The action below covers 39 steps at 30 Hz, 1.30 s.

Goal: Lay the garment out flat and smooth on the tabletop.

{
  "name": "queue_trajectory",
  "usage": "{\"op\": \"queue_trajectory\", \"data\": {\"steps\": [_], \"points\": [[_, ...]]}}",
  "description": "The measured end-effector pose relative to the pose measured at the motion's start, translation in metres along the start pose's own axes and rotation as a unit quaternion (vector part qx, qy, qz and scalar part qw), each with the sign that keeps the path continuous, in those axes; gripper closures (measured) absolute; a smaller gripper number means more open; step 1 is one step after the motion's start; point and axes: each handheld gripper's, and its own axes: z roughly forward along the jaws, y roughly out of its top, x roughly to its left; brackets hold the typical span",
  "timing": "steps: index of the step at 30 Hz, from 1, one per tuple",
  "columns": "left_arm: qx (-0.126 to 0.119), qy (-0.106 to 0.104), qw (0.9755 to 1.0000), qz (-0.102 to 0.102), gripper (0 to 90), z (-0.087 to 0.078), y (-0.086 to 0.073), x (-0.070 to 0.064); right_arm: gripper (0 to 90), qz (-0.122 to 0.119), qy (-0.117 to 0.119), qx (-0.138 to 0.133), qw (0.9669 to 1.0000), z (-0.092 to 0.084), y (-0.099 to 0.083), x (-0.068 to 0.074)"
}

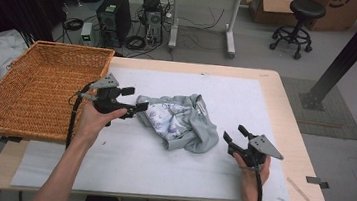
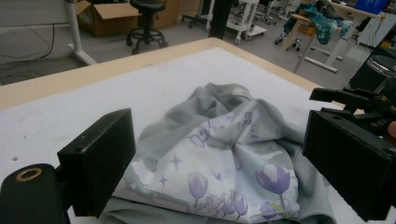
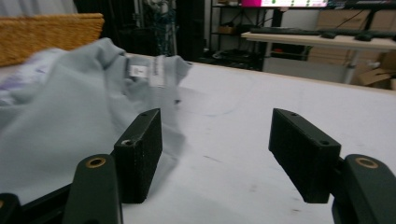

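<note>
So the crumpled grey garment (image 1: pixel 179 121) with the purple flower print is sitting in a heap mid-table on the white mat (image 1: pixel 158 174), just right of the wicker basket (image 1: pixel 36 90). The left gripper (image 1: pixel 134 100) comes in from the left with the forearm angled up across the mat, jaws spread wide and empty, tips right at the cloth's left edge. The right gripper (image 1: pixel 235 134) is held low near the front right of the mat, wrist turned so it points up-left at the garment, jaws partway apart with nothing between them, just short of the fabric.
</note>
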Motion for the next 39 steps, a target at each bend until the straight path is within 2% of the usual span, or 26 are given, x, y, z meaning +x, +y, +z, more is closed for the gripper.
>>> {"op": "queue_trajectory", "data": {"steps": [1, 3, 4, 5, 6, 7, 8, 9, 10, 11, 12, 14, 15, 17, 20, 21, 24, 25, 26, 27, 28, 29, 32, 35, 37, 39], "points": [[0.005, 0.006, 1.0, 0.004, 11.6, 0.001, -0.001, 0.002, 38.1, 0.001, -0.005, 0.005, 1.0, 0.001, 0.0, 0.011], [0.009, 0.007, 0.9999, 0.004, 12.4, 0.003, -0.002, 0.004, 38.2, 0.0, -0.005, 0.008, 1.0, 0.003, 0.002, 0.022], [0.009, 0.007, 0.9999, 0.004, 12.7, 0.003, -0.002, 0.004, 38.2, 0.0, -0.005, 0.008, 1.0, 0.003, 0.002, 0.022], [0.007, 0.006, 1.0, 0.002, 12.9, 0.003, -0.002, 0.005, 38.3, -0.016, -0.018, 0.021, 0.9995, 0.007, 0.006, 0.033], [0.005, 0.003, 1.0, -0.001, 12.9, 0.004, -0.002, 0.006, 38.3, -0.016, -0.018, 0.021, 0.9995, 0.007, 0.006, 0.033], [-0.003, -0.003, 1.0, -0.009, 13.5, 0.006, -0.001, 0.007, 38.3, -0.024, -0.031, 0.048, 0.9981, 0.013, 0.011, 0.043], [-0.003, -0.003, 1.0, -0.009, 13.6, 0.006, -0.001, 0.007, 38.3, -0.024, -0.031, 0.048, 0.9981, 0.013, 0.011, 0.043], [-0.011, -0.009, 0.9998, -0.011, 13.6, 0.007, 0.001, 0.008, 38.5, -0.03, -0.044, 0.074, 0.9959, 0.02, 0.013, 0.051], [-0.011, -0.009, 0.9998, -0.011, 13.6, 0.007, 0.001, 0.008, 38.5, -0.03, -0.044, 0.074, 0.9959, 0.02, 0.013, 0.051], [-0.013, -0.01, 0.9998, -0.01, 13.7, 0.008, 0.002, 0.008, 38.5, -0.028, -0.049, 0.091, 0.9943, 0.027, 0.013, 0.057], [-0.021, -0.013, 0.9997, -0.009, 13.7, 0.008, 0.002, 0.008, 38.5, -0.028, -0.049, 0.091, 0.9943, 0.027, 0.013, 0.057], [-0.029, -0.015, 0.9995, -0.007, 15.2, 0.008, 0.003, 0.007, 38.1, -0.043, -0.058, 0.129, 0.989, 0.037, 0.01, 0.065], [-0.029, -0.015, 0.9995, -0.007, 15.7, 0.008, 0.003, 0.007, 38.1, -0.059, -0.064, 0.142, 0.9861, 0.039, 0.01, 0.068], [-0.023, -0.013, 0.9997, -0.001, 15.8, 0.008, 0.002, 0.007, 37.4, -0.06, -0.059, 0.145, 0.9859, 0.043, 0.011, 0.071], [-0.021, -0.012, 0.9997, 0.001, 15.8, 0.009, 0.001, 0.007, 34.6, -0.068, -0.053, 0.164, 0.9827, 0.047, 0.011, 0.072], [-0.022, -0.013, 0.9997, 0.0, 15.8, 0.011, 0.001, 0.007, 36.3, -0.07, -0.046, 0.171, 0.9817, 0.048, 0.011, 0.073], [-0.023, -0.013, 0.9996, -0.001, 16.3, 0.012, 0.0, 0.008, 39.4, -0.071, -0.035, 0.171, 0.9821, 0.048, 0.011, 0.072], [-0.025, -0.015, 0.9995, -0.008, 16.3, 0.014, -0.001, 0.009, 51.5, -0.078, -0.022, 0.171, 0.982, 0.048, 0.011, 0.073], [-0.025, -0.015, 0.9995, -0.008, 16.5, 0.014, -0.001, 0.009, 51.5, -0.078, -0.022, 0.171, 0.982, 0.048, 0.011, 0.073], [-0.025, -0.016, 0.9995, -0.009, 16.5, 0.015, -0.001, 0.009, 62.1, -0.091, -0.014, 0.17, 0.9812, 0.048, 0.011, 0.075], [-0.025, -0.017, 0.9995, -0.009, 16.9, 0.016, -0.001, 0.008, 87.3, -0.12, 0.007, 0.174, 0.9773, 0.048, 0.011, 0.082], [-0.024, -0.02, 0.9995, -0.006, 17.1, 0.016, -0.001, 0.007, 90.0, -0.12, 0.013, 0.177, 0.9767, 0.048, 0.011, 0.085], [-0.016, -0.017, 0.9997, 0.004, 17.4, 0.015, -0.002, 0.007, 90.0, -0.076, 0.004, 0.174, 0.9818, 0.044, 0.014, 0.079], [-0.015, -0.013, 0.9998, 0.004, 17.7, 0.014, -0.003, 0.01, 90.0, -0.05, -0.021, 0.161, 0.9855, 0.037, 0.022, 0.06], [-0.016, -0.012, 0.9998, -0.001, 18.7, 0.014, -0.003, 0.011, 90.0, -0.04, -0.039, 0.158, 0.9859, 0.032, 0.029, 0.043], [-0.015, -0.011, 0.9998, -0.003, 19.2, 0.016, -0.004, 0.011, 90.0, -0.041, -0.059, 0.165, 0.9836, 0.031, 0.035, 0.024]]}}
